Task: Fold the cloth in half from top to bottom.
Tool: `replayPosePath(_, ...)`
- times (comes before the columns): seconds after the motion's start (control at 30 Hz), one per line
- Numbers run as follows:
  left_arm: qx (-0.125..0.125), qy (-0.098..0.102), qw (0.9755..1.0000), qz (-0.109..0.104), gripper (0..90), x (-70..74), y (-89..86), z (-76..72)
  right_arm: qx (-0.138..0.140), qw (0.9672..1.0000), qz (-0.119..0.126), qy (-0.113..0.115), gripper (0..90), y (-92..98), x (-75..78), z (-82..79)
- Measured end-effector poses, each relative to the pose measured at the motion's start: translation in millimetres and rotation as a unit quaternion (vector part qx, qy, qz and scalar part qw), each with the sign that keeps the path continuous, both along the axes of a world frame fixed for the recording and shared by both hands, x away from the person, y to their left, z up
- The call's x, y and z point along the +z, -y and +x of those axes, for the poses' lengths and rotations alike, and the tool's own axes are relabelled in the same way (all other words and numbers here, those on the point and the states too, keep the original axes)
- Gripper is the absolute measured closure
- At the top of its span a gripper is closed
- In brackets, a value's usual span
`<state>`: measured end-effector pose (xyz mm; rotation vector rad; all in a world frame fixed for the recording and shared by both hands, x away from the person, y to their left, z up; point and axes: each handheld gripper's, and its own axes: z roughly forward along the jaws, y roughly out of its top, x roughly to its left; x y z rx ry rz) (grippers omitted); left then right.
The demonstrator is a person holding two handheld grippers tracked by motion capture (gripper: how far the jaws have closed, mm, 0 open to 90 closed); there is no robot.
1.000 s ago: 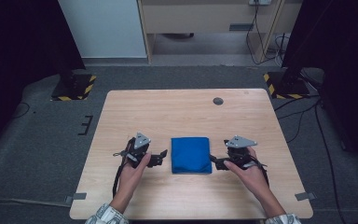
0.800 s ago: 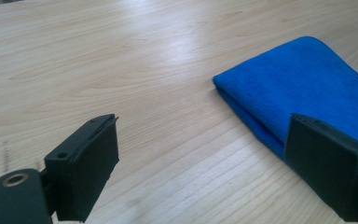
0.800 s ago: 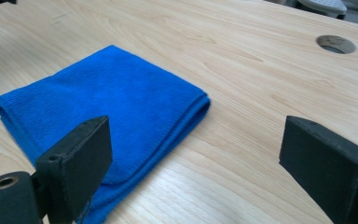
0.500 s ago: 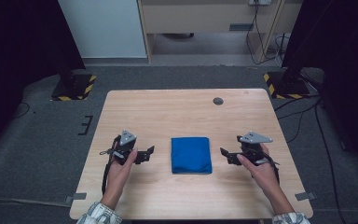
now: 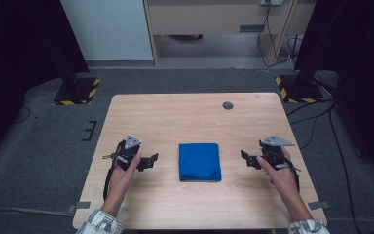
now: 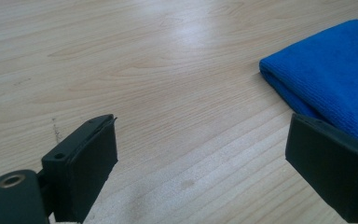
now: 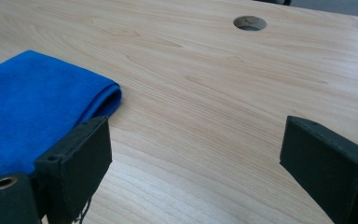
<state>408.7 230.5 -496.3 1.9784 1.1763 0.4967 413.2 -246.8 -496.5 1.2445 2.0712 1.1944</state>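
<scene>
Both grippers sit low over the wooden table (image 5: 195,112), and between them lies the folded blue cloth (image 5: 199,161), flat and square. The left gripper (image 5: 152,160) points toward it, jaws spread wide, nothing between them but bare wood; the cloth's folded edge (image 6: 326,84) lies just ahead of its far jaw, not touching. The right gripper (image 5: 246,157) mirrors it on the other side, jaws equally wide and empty, the cloth's rounded fold (image 7: 42,102) just beyond its near jaw. Nothing stands between either gripper and the cloth. Farther off, past the right gripper, a round cable hole (image 7: 250,22) pierces the tabletop. Around the table: grey carpet (image 5: 44,136), yellow-black striped stand bases (image 5: 78,91), trailing cables.
</scene>
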Motion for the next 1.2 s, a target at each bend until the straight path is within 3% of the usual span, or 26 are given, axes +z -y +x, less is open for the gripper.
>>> replayPosePath(0.23,-0.003,-0.012,0.9999,0.011,6.9,1.0,-2.8,13.5,-0.022,0.9997,0.004,-0.011,9.0,10.6,-2.6,13.1)
replayPosePath(0.43,0.010,-0.027,0.9990,0.034,6.9,-9.5,-6.4,35.8,-0.039,0.9984,0.007,-0.041,10.2,19.2,-10.0,34.4)
replayPosePath(0.6,0.016,-0.035,0.9986,0.037,6.9,-15.9,-5.9,47.0,-0.050,0.9968,0.011,-0.061,11.1,23.0,-15.9,49.3)
replayPosePath(0.73,0.016,-0.037,0.9981,0.047,6.4,-20.8,-3.8,49.6,-0.064,0.9947,0.010,-0.080,10.9,25.7,-23.7,56.0)
replayPosePath(0.9,0.024,-0.037,0.9985,0.033,6.0,-27.9,-3.4,51.1,-0.068,0.9932,0.002,-0.095,8.7,23.9,-31.3,57.7)
replayPosePath(1.03,0.022,-0.013,0.9990,0.036,6.0,-29.5,-3.7,48.8,-0.073,0.9925,-0.007,-0.097,8.2,21.3,-34.6,57.7)
replayPosePath(1.2,0.028,-0.037,0.9984,0.033,5.4,-36.0,-2.9,49.0,-0.076,0.9918,-0.027,-0.099,8.2,17.0,-37.9,56.9)
